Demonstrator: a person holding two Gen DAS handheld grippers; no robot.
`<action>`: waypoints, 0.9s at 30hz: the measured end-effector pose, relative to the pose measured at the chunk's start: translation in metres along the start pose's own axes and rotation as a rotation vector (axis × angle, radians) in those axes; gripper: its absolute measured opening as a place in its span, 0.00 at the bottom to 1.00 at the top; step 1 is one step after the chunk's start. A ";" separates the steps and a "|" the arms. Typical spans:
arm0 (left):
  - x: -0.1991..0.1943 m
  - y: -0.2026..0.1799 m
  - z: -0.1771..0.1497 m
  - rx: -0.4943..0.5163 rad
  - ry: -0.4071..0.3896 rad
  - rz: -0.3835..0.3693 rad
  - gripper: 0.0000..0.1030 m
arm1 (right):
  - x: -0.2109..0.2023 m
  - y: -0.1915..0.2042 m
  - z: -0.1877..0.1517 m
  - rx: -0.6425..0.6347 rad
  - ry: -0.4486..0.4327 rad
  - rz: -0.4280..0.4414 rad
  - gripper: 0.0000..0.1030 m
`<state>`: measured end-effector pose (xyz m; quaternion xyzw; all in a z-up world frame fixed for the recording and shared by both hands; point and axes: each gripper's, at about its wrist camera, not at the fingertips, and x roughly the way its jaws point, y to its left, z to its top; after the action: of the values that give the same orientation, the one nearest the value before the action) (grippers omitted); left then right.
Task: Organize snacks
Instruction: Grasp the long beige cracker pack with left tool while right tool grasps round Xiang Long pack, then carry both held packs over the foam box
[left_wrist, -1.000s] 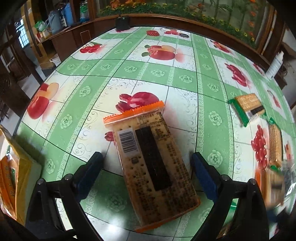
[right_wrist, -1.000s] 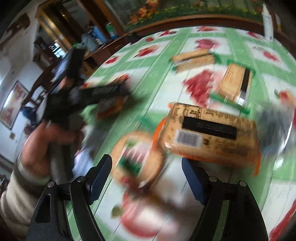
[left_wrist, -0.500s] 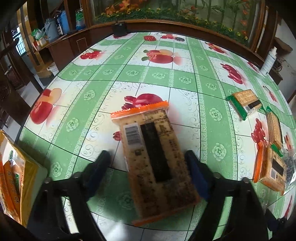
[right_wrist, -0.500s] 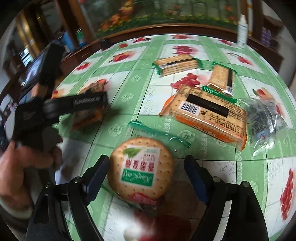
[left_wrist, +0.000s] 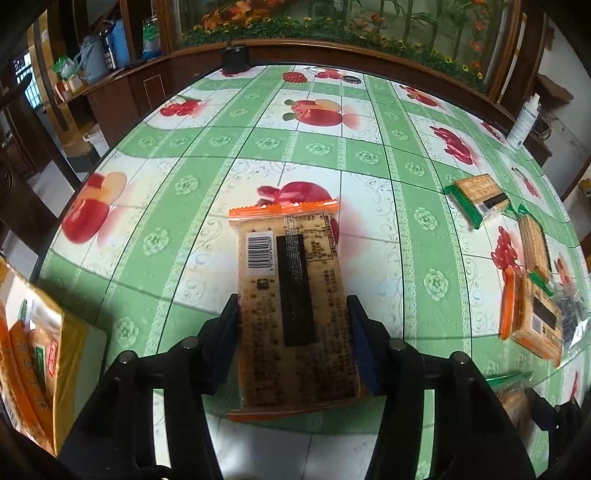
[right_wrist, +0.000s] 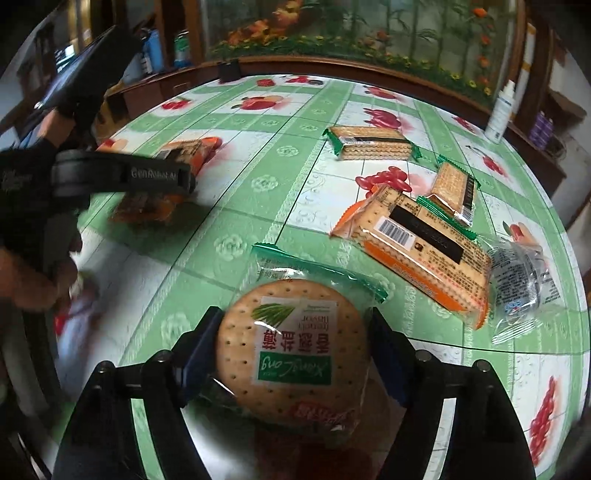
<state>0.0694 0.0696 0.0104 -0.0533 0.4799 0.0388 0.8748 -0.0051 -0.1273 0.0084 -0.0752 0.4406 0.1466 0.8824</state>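
Observation:
My left gripper (left_wrist: 293, 325) is shut on an orange-edged cracker pack (left_wrist: 291, 295) lying lengthwise on the green fruit-print tablecloth. My right gripper (right_wrist: 293, 339) is shut on a round biscuit pack (right_wrist: 291, 354) with a green label. In the right wrist view a second orange cracker pack (right_wrist: 417, 247) lies ahead to the right. Two green-edged cracker packs (right_wrist: 373, 147) (right_wrist: 454, 188) lie beyond it. The left gripper and its pack also show at the left of the right wrist view (right_wrist: 122, 173).
A yellow-orange snack bag (left_wrist: 33, 373) stands at the left table edge. A clear plastic wrapper (right_wrist: 524, 280) lies at the right. A white bottle (right_wrist: 500, 110) stands at the far right edge. A dark box (left_wrist: 234, 59) sits at the far edge. Wooden cabinets surround the table.
Both grippers have closed from wide open. The left one closed onto the orange cracker pack, which is now straight. The right one swung over the round biscuit pack and closed on it.

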 end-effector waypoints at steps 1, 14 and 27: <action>-0.002 0.002 -0.002 -0.003 0.000 -0.002 0.55 | -0.002 -0.002 -0.003 -0.005 0.001 0.011 0.74; -0.060 0.002 -0.055 0.030 -0.062 -0.057 0.55 | -0.036 0.001 -0.015 -0.012 -0.055 0.104 0.74; -0.131 0.036 -0.096 0.027 -0.179 -0.017 0.55 | -0.062 0.032 -0.007 -0.076 -0.129 0.156 0.74</action>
<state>-0.0856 0.0909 0.0673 -0.0421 0.3997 0.0296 0.9152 -0.0559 -0.1109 0.0542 -0.0646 0.3815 0.2360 0.8914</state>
